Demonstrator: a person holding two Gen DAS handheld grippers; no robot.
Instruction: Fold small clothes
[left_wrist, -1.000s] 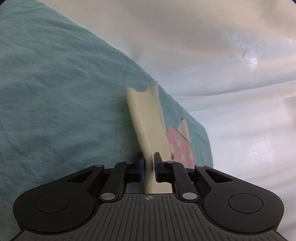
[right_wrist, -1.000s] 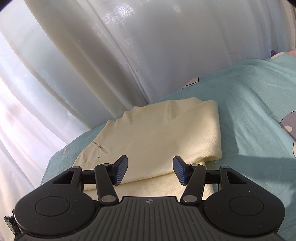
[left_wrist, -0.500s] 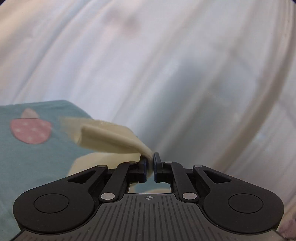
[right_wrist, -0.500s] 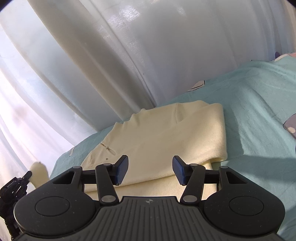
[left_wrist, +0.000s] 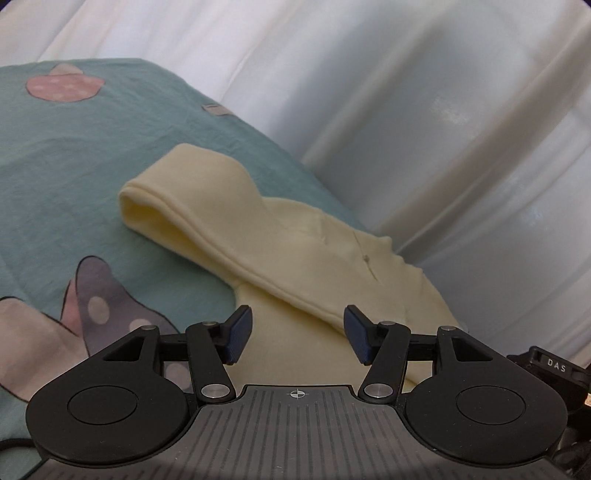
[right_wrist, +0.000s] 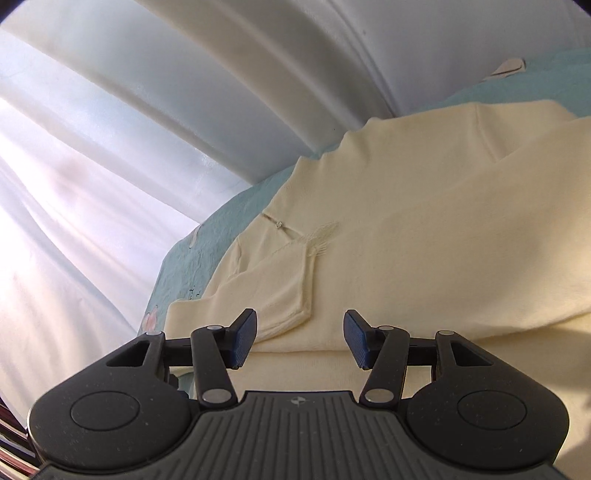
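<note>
Garment: a small cream top (left_wrist: 317, 254) is lying on the teal bed sheet (left_wrist: 74, 158), close to the white curtain (left_wrist: 406, 92) at 12 to 2 o'clock in the left wrist view.
Folds so far: one side is lying doubled over the body, its rounded fold edge (left_wrist: 147, 199) sitting at 10 o'clock; in the right wrist view a sleeve (right_wrist: 284, 295) is lying turned in across the front, near a little neck opening (right_wrist: 279, 223).
Left tool (left_wrist: 298, 338): released, jaws standing wide and gripping nothing, hovering just above the near hem.
Right tool (right_wrist: 300, 339): likewise released and empty, hanging over the cuff end of the sleeve.
Handling: the knit is looking soft, light and limp, so it is likely drooping and sliding out of line as soon as one corner alone is lifted; nothing fragile, little slip.
Where to take hold: pinching through all layers at the near hem, one tool at 5 o'clock and the other at 7, is looking best for carrying the bottom up toward the neck.
Risk: the turned-in sleeve is probably shifting if only the top layer is caught.
</note>
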